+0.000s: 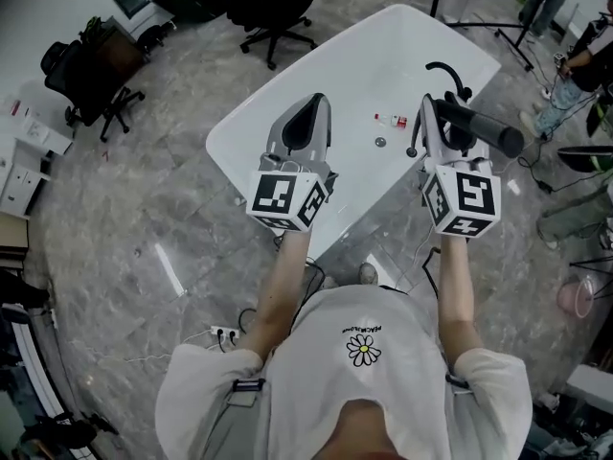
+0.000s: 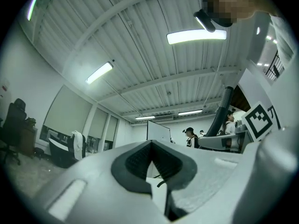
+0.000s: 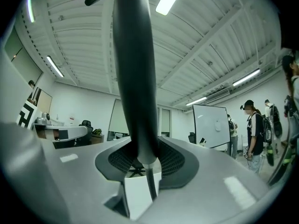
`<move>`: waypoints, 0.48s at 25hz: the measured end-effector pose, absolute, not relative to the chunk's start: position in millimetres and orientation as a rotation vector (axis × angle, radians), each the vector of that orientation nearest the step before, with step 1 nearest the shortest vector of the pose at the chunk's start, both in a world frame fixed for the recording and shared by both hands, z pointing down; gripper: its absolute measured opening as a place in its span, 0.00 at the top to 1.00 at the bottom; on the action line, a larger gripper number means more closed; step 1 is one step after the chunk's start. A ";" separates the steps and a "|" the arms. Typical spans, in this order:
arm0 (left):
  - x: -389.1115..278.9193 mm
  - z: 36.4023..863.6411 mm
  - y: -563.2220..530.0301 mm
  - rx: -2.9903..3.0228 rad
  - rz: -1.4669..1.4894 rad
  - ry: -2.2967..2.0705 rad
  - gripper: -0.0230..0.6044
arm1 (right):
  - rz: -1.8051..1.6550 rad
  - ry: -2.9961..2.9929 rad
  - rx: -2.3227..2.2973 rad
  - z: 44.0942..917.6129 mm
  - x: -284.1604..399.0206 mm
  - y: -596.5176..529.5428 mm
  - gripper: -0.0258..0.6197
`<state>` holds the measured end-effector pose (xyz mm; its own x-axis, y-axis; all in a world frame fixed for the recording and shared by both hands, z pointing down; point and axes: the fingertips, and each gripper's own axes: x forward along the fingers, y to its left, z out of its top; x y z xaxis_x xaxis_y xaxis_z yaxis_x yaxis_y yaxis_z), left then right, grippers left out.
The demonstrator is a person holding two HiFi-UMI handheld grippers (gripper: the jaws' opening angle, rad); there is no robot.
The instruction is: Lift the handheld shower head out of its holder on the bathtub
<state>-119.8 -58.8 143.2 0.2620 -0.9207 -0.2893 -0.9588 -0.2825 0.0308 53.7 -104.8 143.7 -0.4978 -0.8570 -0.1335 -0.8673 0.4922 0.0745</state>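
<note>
A white bathtub [image 1: 287, 94] stands on the grey floor below me. The dark handheld shower head [image 1: 487, 128] lies level above the tub's right rim, its head end pointing right. My right gripper [image 1: 433, 111] is shut on its handle. In the right gripper view the dark handle [image 3: 134, 69] rises between the pads, with the hose [image 3: 149, 183] leaving below the right gripper [image 3: 140, 158]. A black curved faucet fitting [image 1: 446, 73] stands on the rim just beyond. My left gripper [image 1: 311, 105] hovers over the tub's left side, shut with nothing in it [image 2: 150, 146].
The tub holds a drain [image 1: 380, 142] and a small red-and-white item [image 1: 391, 120]. Black office chairs [image 1: 273, 12] stand beyond the tub and at the far left [image 1: 91, 70]. A power strip [image 1: 222, 333] lies by my feet. People and tripod stands [image 1: 565, 84] are at the right.
</note>
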 end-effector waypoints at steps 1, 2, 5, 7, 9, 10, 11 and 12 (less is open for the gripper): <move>-116.7 142.9 -55.1 -2.366 0.375 1.782 0.96 | 0.200 2.639 -1.522 146.7 53.0 -98.6 0.72; -112.9 144.2 -52.0 -2.363 0.367 1.781 0.96 | 0.192 2.634 -1.513 151.5 52.4 -93.7 0.72; -103.0 155.8 -43.2 -2.379 0.365 1.789 0.96 | 0.118 2.653 -1.503 175.8 51.4 -82.8 0.72; -100.4 164.4 -36.9 -2.387 0.359 1.800 0.96 | 0.098 2.669 -1.510 185.6 51.2 -74.9 0.72; -98.9 169.9 -34.0 -2.391 0.341 1.803 0.96 | 0.109 2.660 -1.519 184.9 53.4 -69.3 0.72; -98.8 172.5 -33.3 -2.392 0.339 1.806 0.96 | 0.108 2.652 -1.521 185.3 55.7 -67.9 0.72; -99.3 175.7 -32.7 -2.393 0.340 1.811 0.96 | 0.105 2.644 -1.523 186.7 57.9 -66.9 0.72; -100.3 179.1 -32.2 -2.392 0.342 1.818 0.96 | 0.103 2.639 -1.526 188.6 59.6 -66.4 0.72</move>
